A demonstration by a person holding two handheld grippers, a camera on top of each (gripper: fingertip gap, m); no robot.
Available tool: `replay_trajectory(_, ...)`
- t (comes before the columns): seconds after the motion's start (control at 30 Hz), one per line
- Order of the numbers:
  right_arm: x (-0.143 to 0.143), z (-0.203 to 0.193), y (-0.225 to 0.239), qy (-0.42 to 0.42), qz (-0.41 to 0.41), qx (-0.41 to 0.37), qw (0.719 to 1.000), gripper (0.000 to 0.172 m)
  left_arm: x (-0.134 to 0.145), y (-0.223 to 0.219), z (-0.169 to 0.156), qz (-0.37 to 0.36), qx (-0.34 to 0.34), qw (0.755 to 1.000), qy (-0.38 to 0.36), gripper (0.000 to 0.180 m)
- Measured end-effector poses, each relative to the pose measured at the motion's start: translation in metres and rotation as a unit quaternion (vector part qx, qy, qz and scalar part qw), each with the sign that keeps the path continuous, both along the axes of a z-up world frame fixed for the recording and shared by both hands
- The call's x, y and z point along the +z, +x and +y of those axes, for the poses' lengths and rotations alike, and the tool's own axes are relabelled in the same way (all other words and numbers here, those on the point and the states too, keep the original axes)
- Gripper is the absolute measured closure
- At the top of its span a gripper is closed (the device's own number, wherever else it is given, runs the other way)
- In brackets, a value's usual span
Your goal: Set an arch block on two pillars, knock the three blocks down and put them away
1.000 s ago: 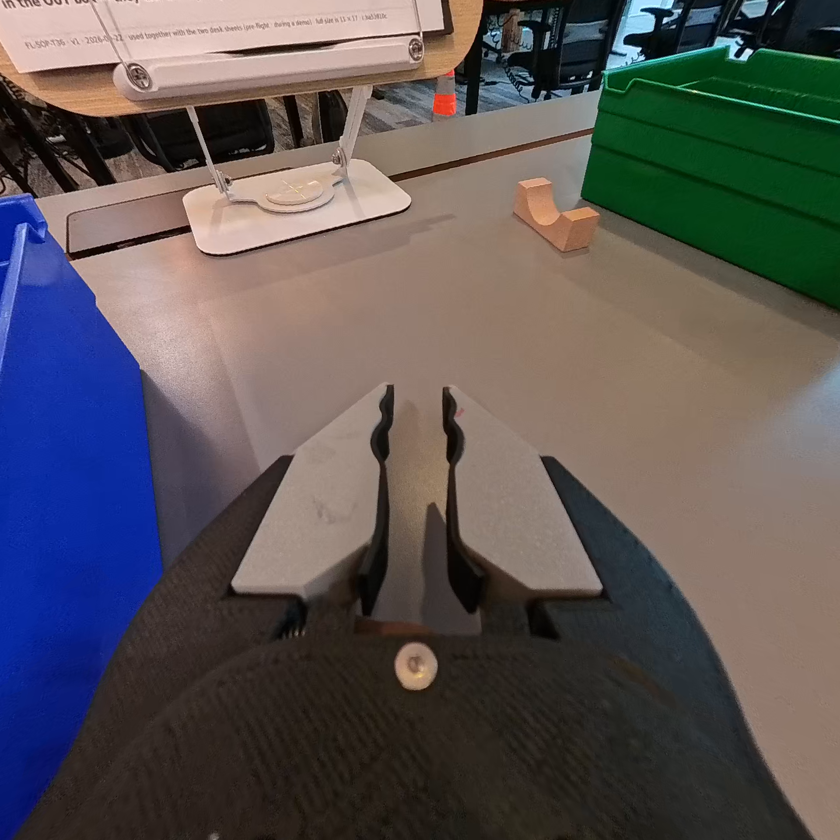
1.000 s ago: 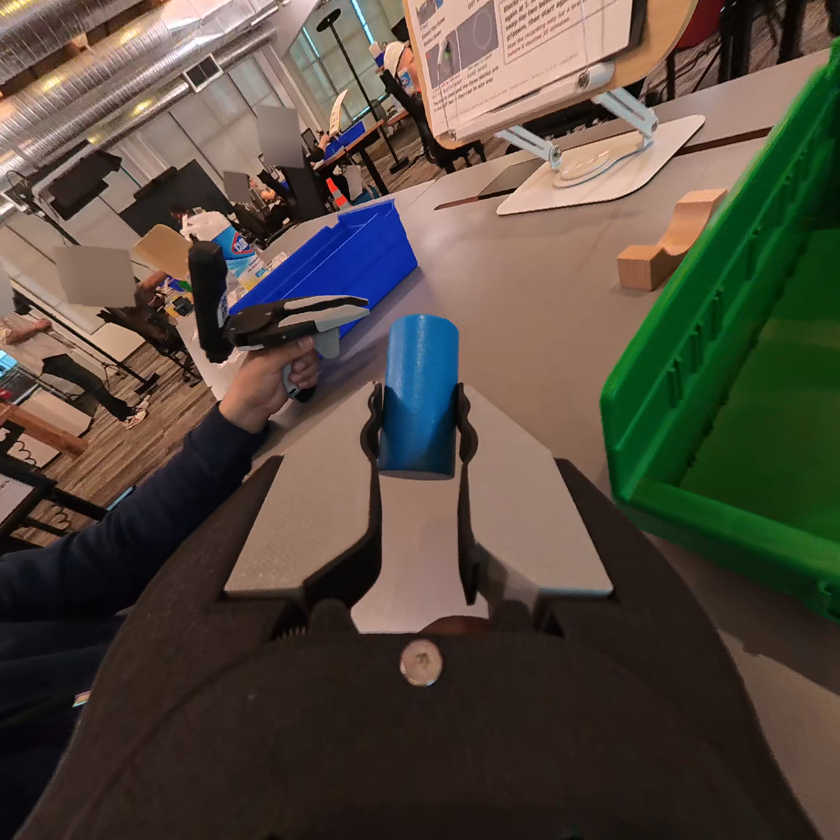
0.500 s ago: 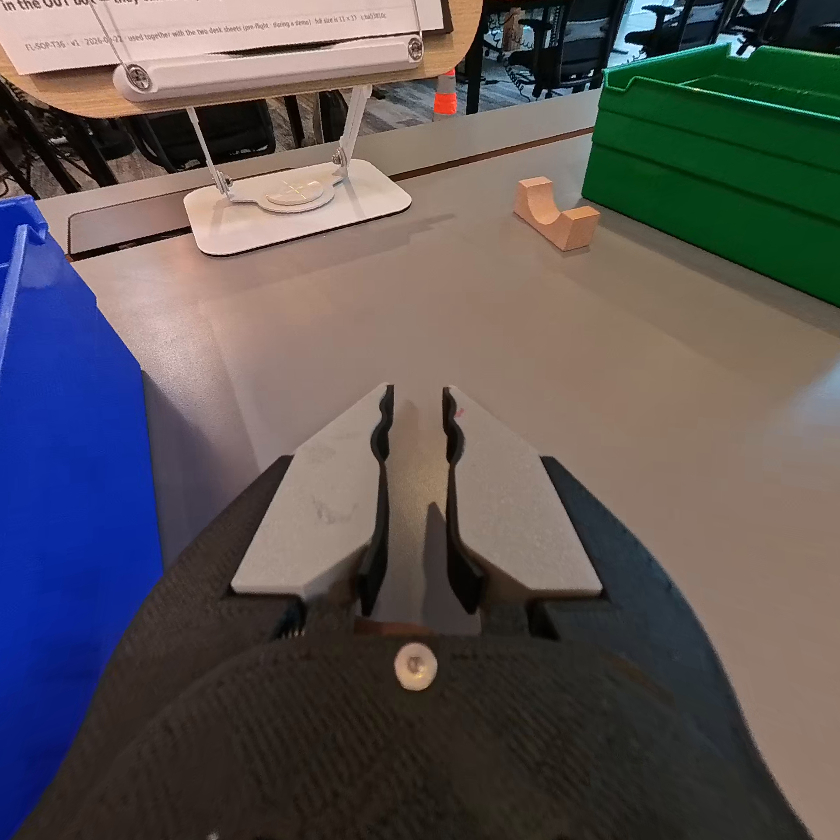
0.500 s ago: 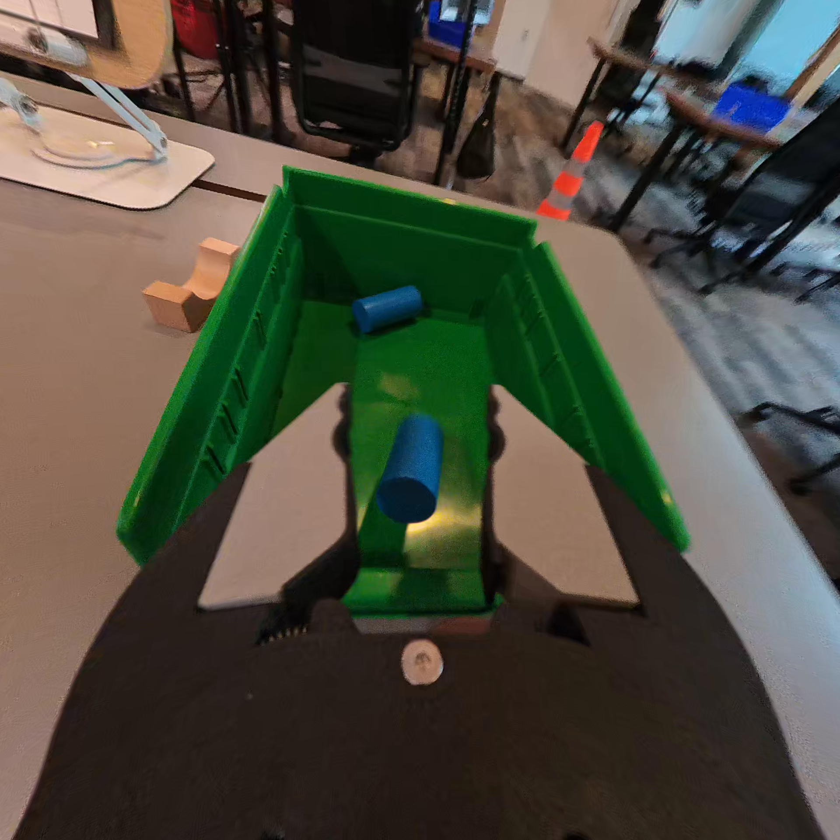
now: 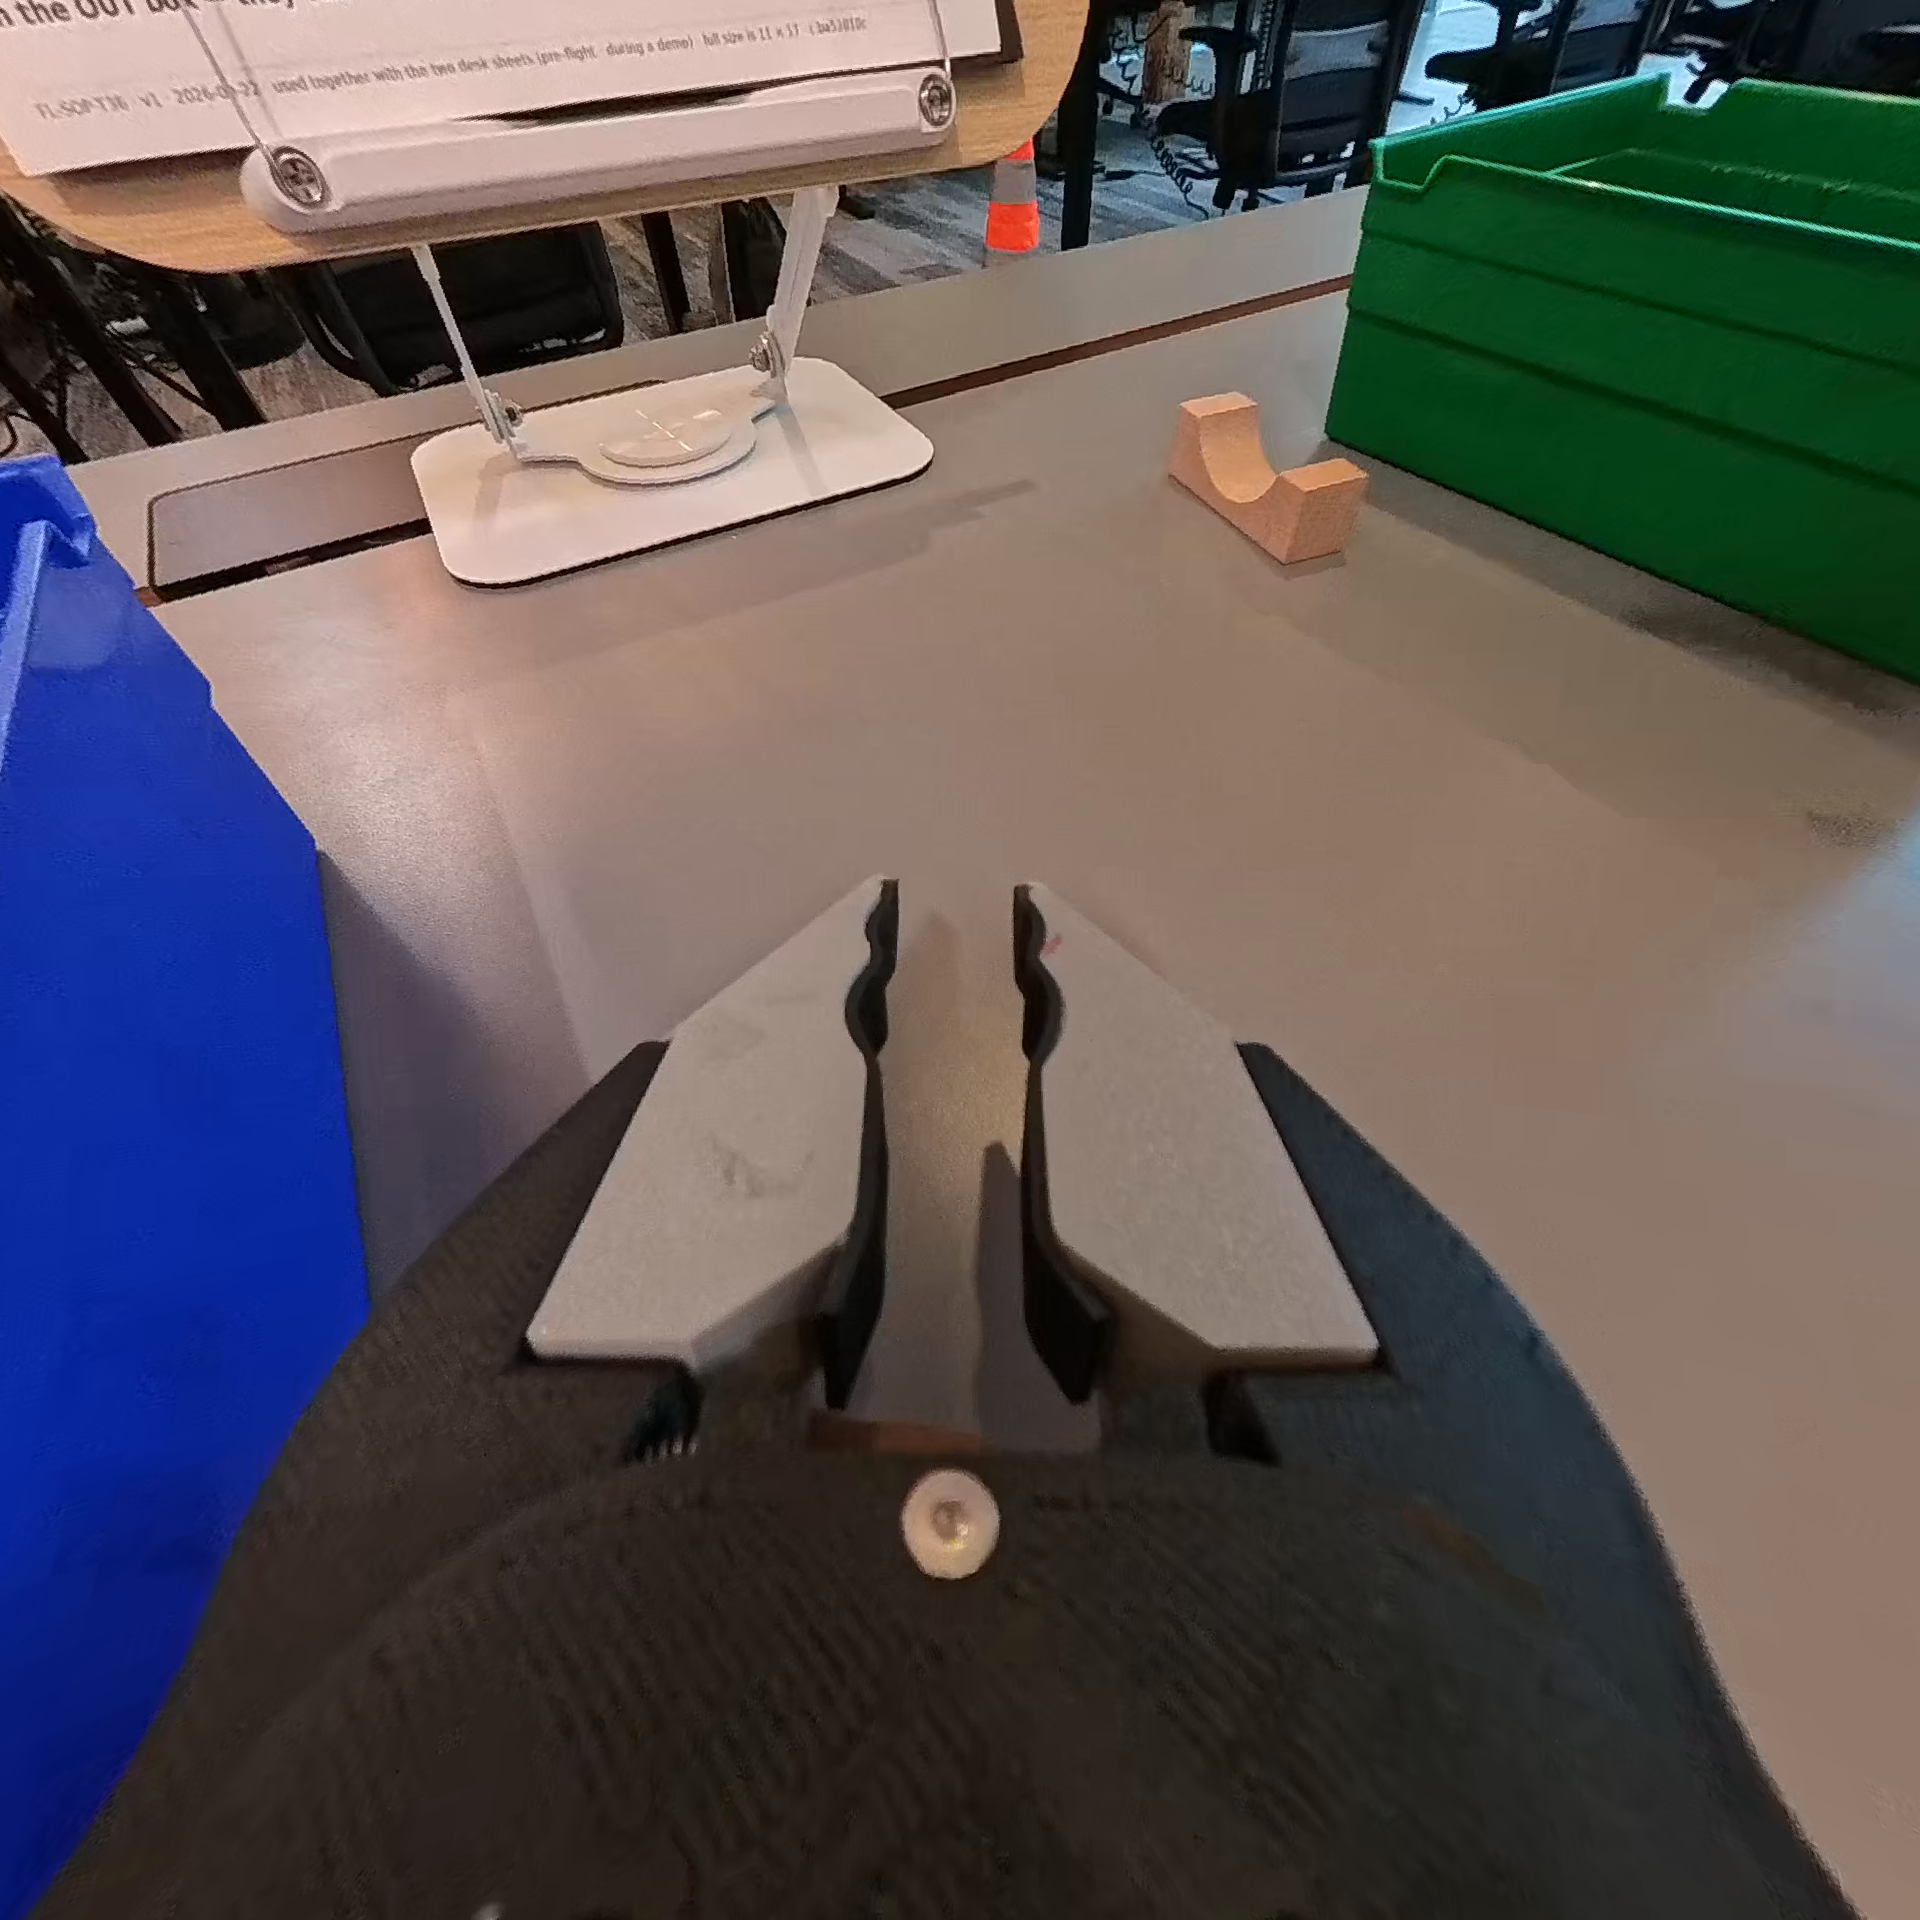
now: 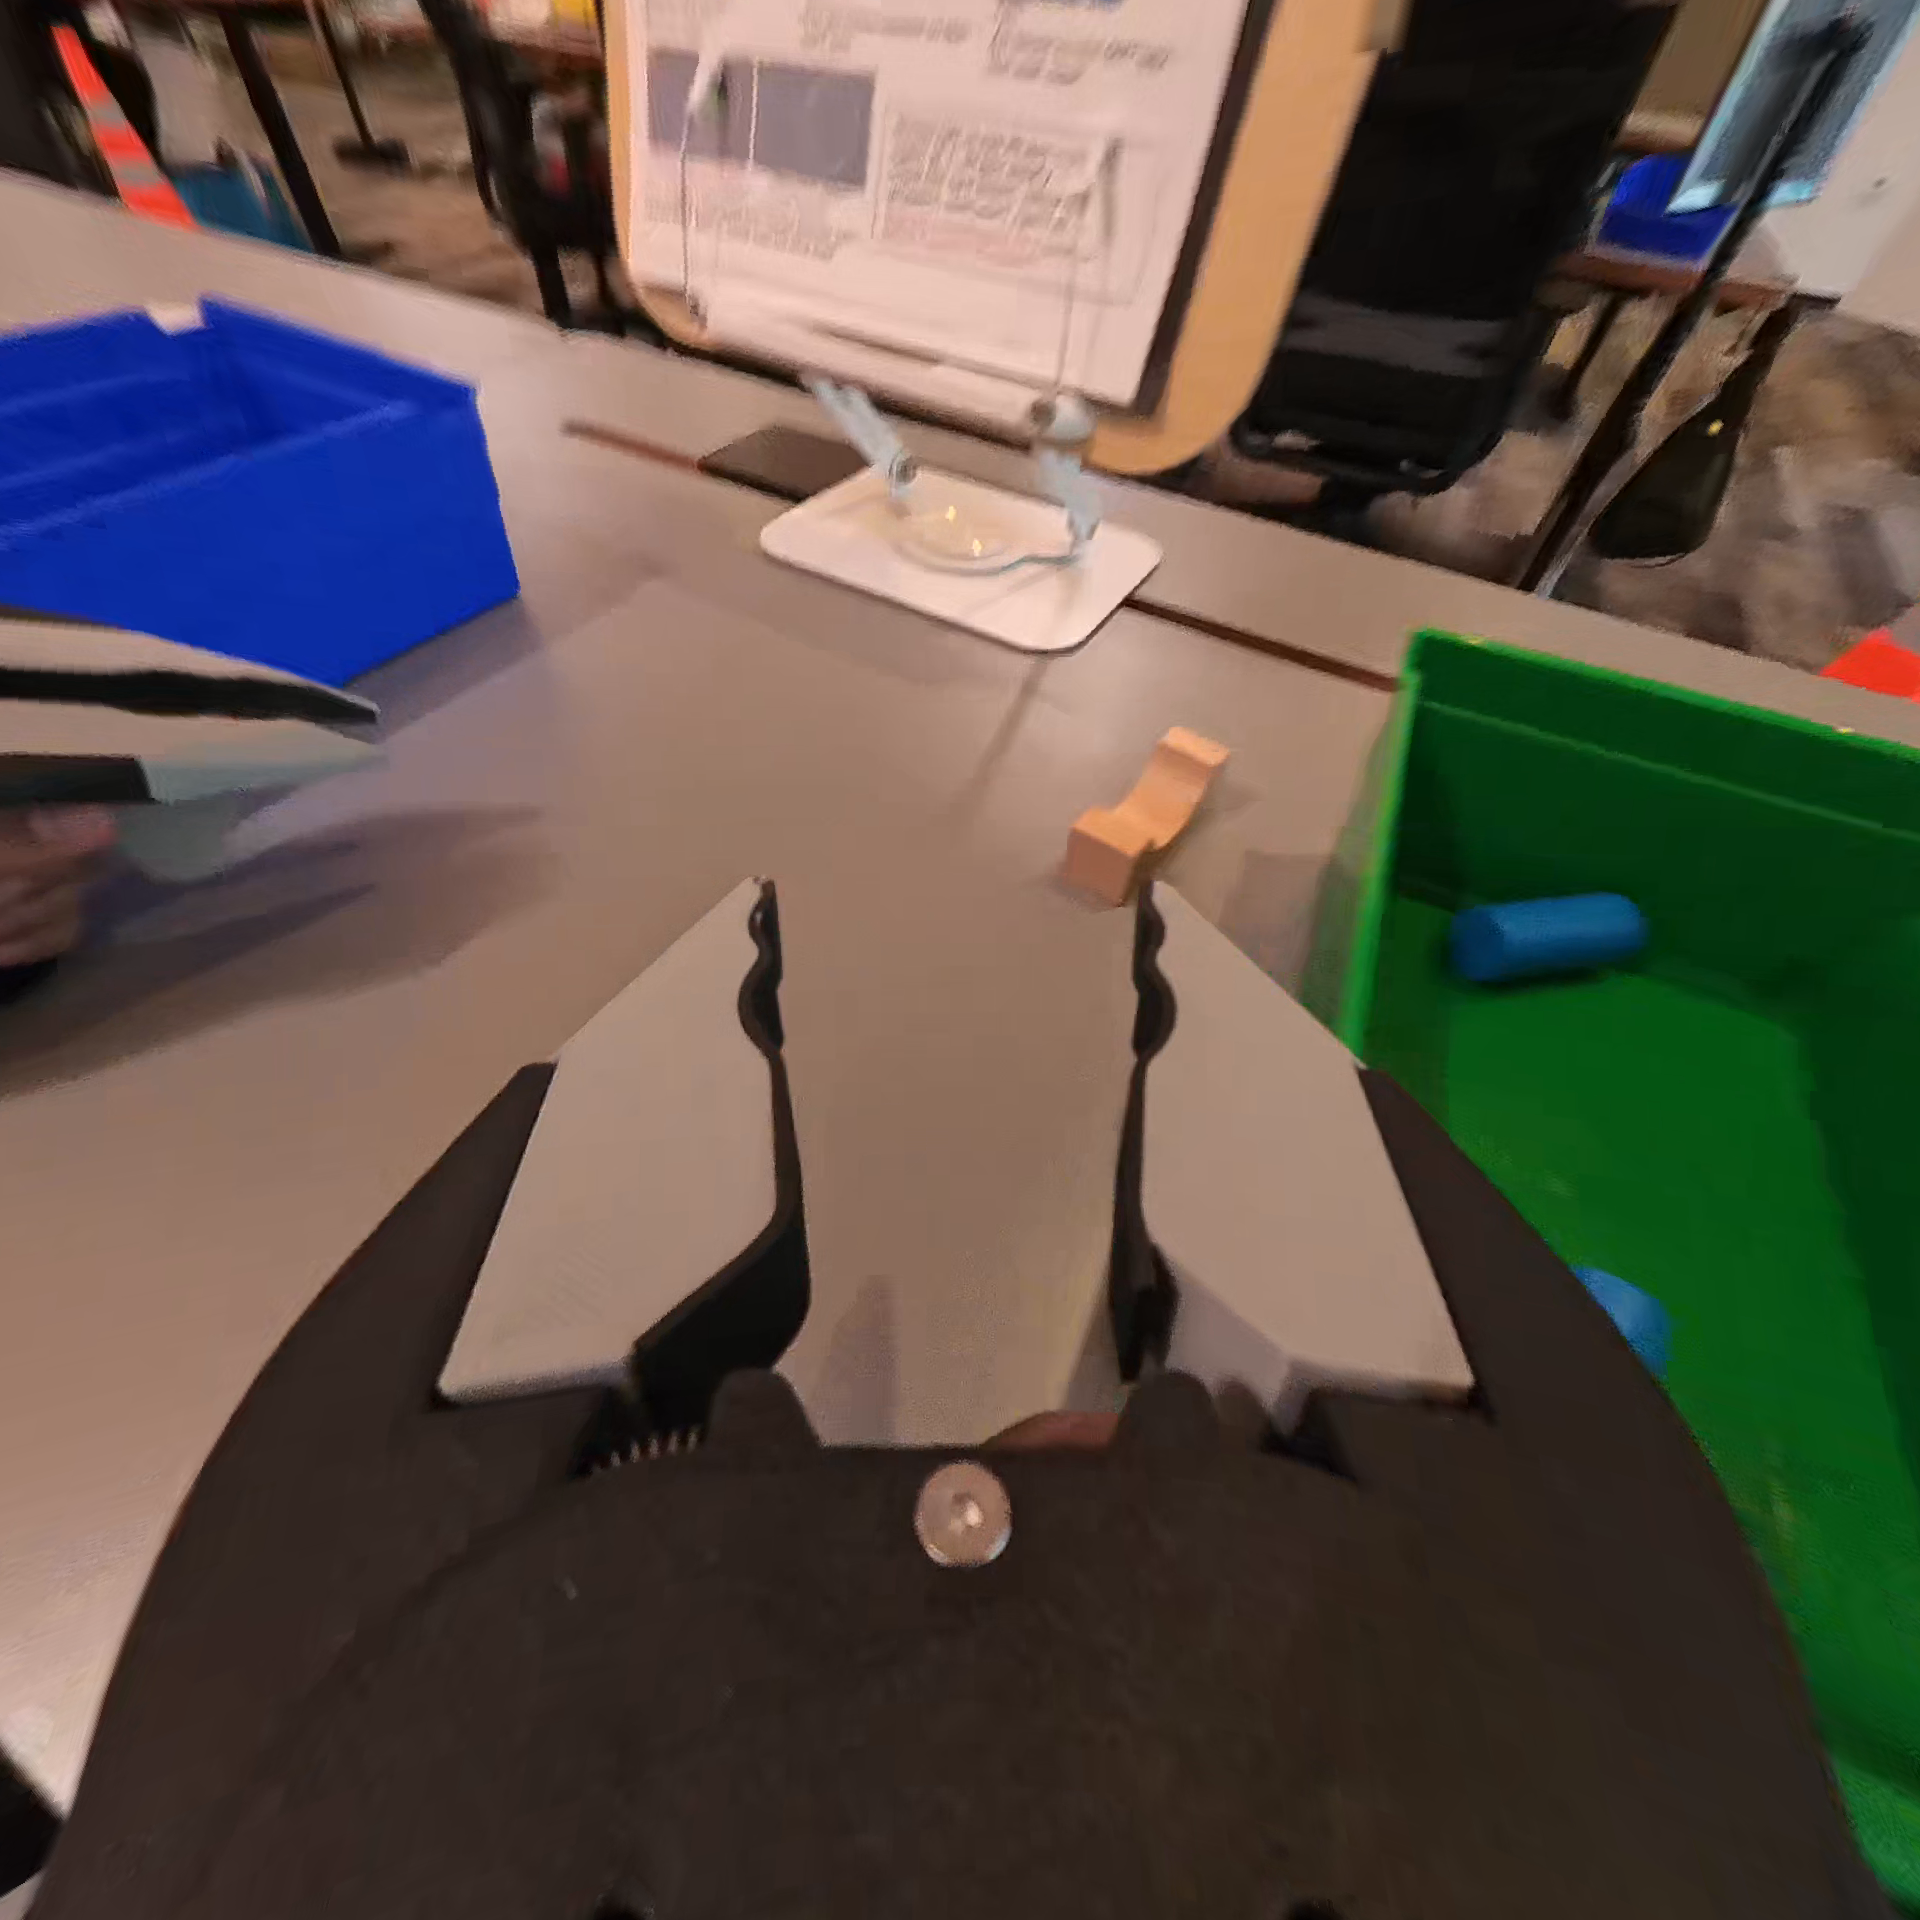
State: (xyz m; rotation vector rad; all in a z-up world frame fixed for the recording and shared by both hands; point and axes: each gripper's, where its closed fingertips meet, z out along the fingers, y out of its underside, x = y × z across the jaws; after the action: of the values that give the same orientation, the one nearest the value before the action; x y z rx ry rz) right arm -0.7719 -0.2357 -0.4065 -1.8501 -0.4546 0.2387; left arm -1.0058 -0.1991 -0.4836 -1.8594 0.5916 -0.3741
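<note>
My left gripper (image 5: 954, 894) hung over the grey table (image 5: 1143, 779) with its fingers a little apart and nothing between them. My right gripper (image 6: 951, 894) had its fingers spread wide, and only bare table showed in the gap.

The wooden arch block (image 5: 1262, 480) lay on the table with its curve facing up, just beside the green bin (image 5: 1621, 343). From my left camera I saw only the outside wall of that bin. From my right camera I could look into the green bin (image 6: 1392, 883) and see a blue pillar (image 6: 1543, 935) lying on its side on the floor of it. A second blue piece (image 6: 1626, 1320) peeked out lower down, but my right gripper covered most of it, so I could not be sure what it was.

The right camera also showed the arch block (image 6: 1143, 816) near my right fingertip, not touching it. It showed the inside of the blue bin (image 6: 312, 540) too. On the left camera the blue bin (image 5: 156, 987) was only a wall, cut off by the edge.

The left gripper (image 6: 353, 712) poked in at the side of the right camera, all blurry, and I could not make out its fingers there. The paper stand (image 5: 665, 468) stood at the back, its top cut off
</note>
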Motion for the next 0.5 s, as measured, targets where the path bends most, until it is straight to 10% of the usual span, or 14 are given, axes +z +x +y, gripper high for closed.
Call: replay_trajectory(0.5, -0.134, 0.162, 0.010, -0.183, -0.088, -0.162, 0.966, 0.123, -0.004, 0.005, -0.002, 0.014, -0.016, 1.000, -0.008, 0.160)
